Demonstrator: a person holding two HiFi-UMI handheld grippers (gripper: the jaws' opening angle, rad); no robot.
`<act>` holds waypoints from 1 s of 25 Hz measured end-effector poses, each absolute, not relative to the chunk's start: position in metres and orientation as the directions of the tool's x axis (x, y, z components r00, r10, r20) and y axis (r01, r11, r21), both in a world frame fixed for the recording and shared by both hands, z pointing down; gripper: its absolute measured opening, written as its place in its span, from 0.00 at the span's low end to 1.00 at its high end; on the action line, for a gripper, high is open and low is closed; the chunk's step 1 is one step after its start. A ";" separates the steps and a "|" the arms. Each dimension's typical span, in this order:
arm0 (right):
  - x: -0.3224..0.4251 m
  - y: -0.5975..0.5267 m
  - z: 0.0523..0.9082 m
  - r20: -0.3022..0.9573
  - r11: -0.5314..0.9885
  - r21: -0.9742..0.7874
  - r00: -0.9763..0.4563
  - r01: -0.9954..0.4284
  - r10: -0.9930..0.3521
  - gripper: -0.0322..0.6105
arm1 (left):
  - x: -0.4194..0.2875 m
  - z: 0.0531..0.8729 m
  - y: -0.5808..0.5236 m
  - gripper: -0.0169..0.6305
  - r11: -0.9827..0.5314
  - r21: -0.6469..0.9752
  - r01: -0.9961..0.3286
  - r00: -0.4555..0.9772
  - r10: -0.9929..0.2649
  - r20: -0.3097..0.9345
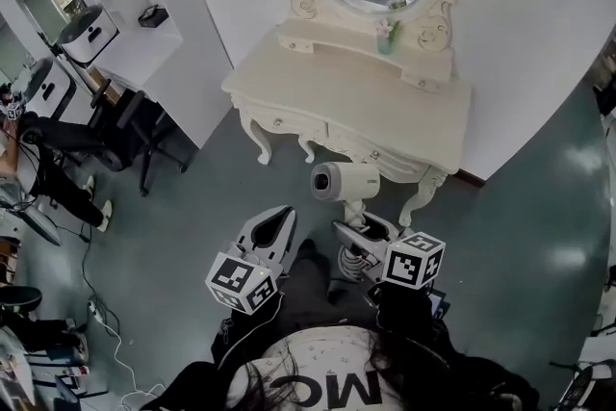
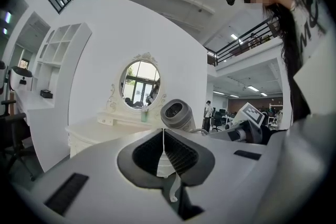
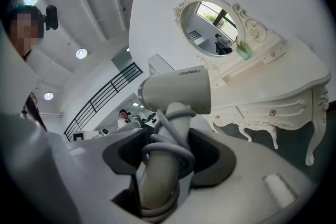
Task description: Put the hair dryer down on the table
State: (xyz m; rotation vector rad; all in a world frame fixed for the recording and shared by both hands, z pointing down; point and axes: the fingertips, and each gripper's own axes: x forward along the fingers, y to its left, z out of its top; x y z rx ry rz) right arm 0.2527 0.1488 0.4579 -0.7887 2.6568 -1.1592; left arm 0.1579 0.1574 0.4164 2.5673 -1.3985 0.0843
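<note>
Left gripper (image 1: 277,218) jaws together, empty; right gripper (image 1: 364,231) jaws clamped round hair dryer (image 1: 345,180) handle.

I read the pale grey plastic hair dryer (image 3: 178,89) as smooth and matt, its grey rubbery cord (image 3: 167,150) matt too. The cream painted carved bench (image 1: 337,82) has a satin sheen. Below the bench, the dark grey-green floor (image 1: 539,207) is glossy, mirroring lights. On the left gripper (image 2: 164,136), the black pads (image 2: 181,152) look ribbed.
</note>
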 end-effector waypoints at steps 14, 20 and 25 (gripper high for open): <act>0.212 0.056 0.468 0.117 0.547 -0.709 -0.840 -0.444 -0.531 0.44 | 0.110 0.423 0.058 0.00 -0.545 0.135 -0.828 0.561 -0.810 0.168; 0.167 -0.001 0.464 0.134 0.522 -0.719 -0.828 -0.459 -0.544 0.44 | 0.068 0.417 -0.006 0.00 -0.570 0.163 -0.805 0.591 -0.791 0.157; 0.132 -0.041 0.460 0.142 0.504 -0.722 -0.815 -0.474 -0.562 0.44 | 0.034 0.412 -0.047 0.00 -0.594 0.169 -0.787 0.616 -0.774 0.147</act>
